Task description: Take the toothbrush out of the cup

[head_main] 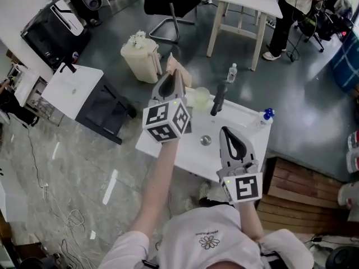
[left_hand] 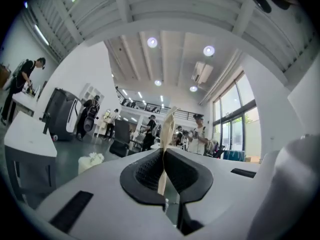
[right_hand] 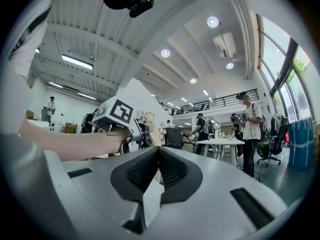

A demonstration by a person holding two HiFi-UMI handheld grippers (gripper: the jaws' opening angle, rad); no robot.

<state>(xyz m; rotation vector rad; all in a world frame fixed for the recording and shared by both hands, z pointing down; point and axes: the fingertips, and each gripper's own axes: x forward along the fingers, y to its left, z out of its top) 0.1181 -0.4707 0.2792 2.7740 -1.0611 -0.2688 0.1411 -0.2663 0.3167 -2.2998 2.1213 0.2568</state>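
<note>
A beige toothbrush (head_main: 180, 72) is clamped in my left gripper (head_main: 171, 78), which is raised high over the white table (head_main: 168, 147). In the left gripper view the toothbrush (left_hand: 169, 126) sticks up from the shut jaws of the left gripper (left_hand: 164, 151). The pale green cup (head_main: 197, 97) stands on the table's far side, below and right of the brush and apart from it. My right gripper (head_main: 231, 140) hovers over the table's near right part, shut and empty, as its own view shows (right_hand: 158, 149). That view also shows the left gripper (right_hand: 142, 129) holding the toothbrush (right_hand: 150, 126).
A dark upright object (head_main: 218, 98) stands beside the cup, a small round metal piece (head_main: 206, 140) lies mid-table, and a blue-capped bottle (head_main: 266, 116) stands at the right corner. A white bin (head_main: 141, 58), a floor bottle (head_main: 231, 73) and a wooden pallet (head_main: 297, 186) surround the table.
</note>
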